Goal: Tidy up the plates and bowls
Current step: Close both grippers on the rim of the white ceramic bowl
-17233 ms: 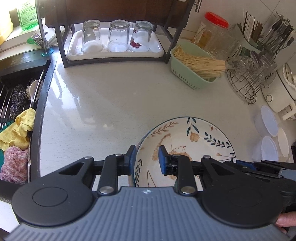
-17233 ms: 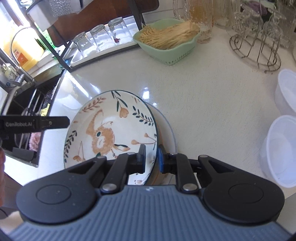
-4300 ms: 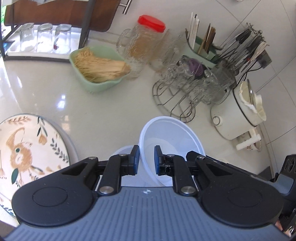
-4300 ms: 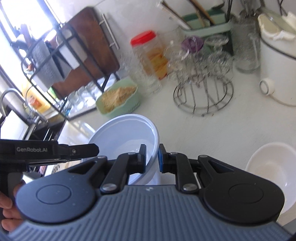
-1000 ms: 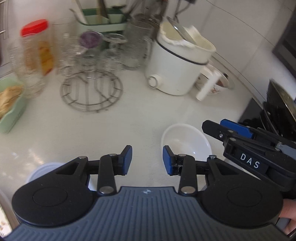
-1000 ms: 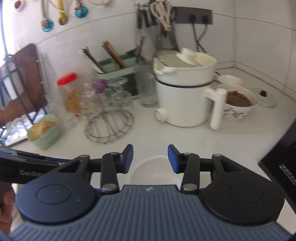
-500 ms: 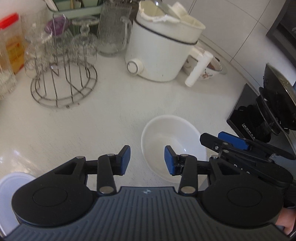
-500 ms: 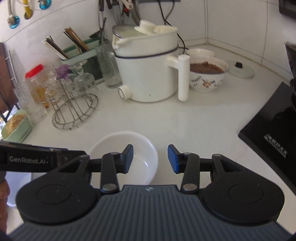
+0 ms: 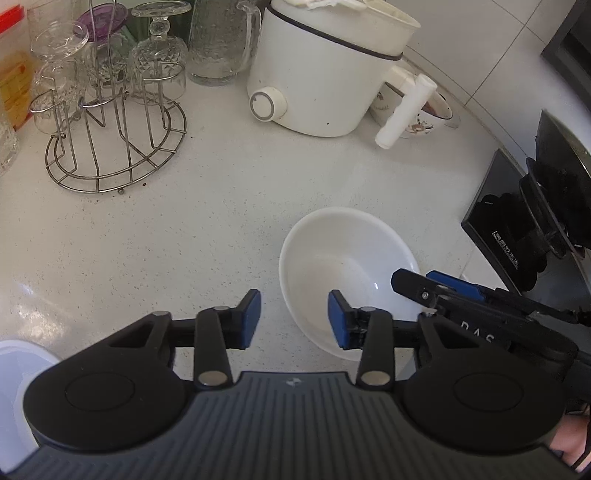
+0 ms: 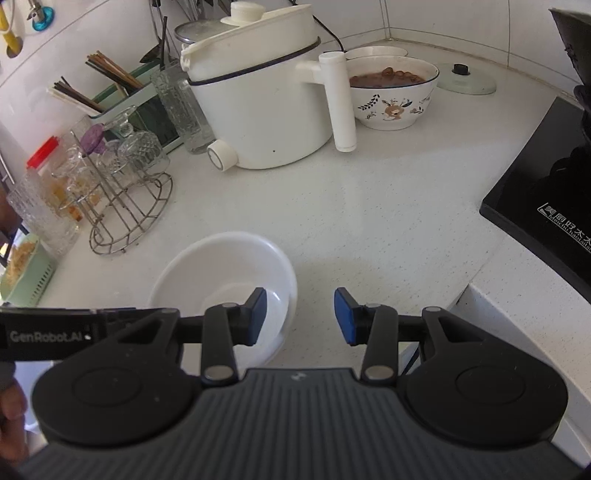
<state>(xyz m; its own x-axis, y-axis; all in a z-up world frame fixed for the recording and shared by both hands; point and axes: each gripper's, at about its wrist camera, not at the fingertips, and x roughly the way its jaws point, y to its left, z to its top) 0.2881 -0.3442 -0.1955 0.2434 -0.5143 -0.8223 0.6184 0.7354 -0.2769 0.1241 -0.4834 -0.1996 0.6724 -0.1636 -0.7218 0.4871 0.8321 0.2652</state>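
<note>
White bowl [image 9: 347, 266] between both grippers' wide-apart, empty jaws — only the right view shows the patterned bowl [image 10: 393, 94] clearly.

"GenRobot.AI" on left gripper [image 10: 51, 334]; "DAS" on right gripper [image 9: 476, 332].

White speckled counter [image 10: 388, 206], white tiled walls [image 10: 443, 18], black cooktop [image 10: 546, 192] at rt.

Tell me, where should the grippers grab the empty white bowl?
Probably by its thin rim. The white bowl sits upright and open on the counter, so one finger can go inside, one outside. The left gripper and right gripper straddle opposite near edges already.
</note>
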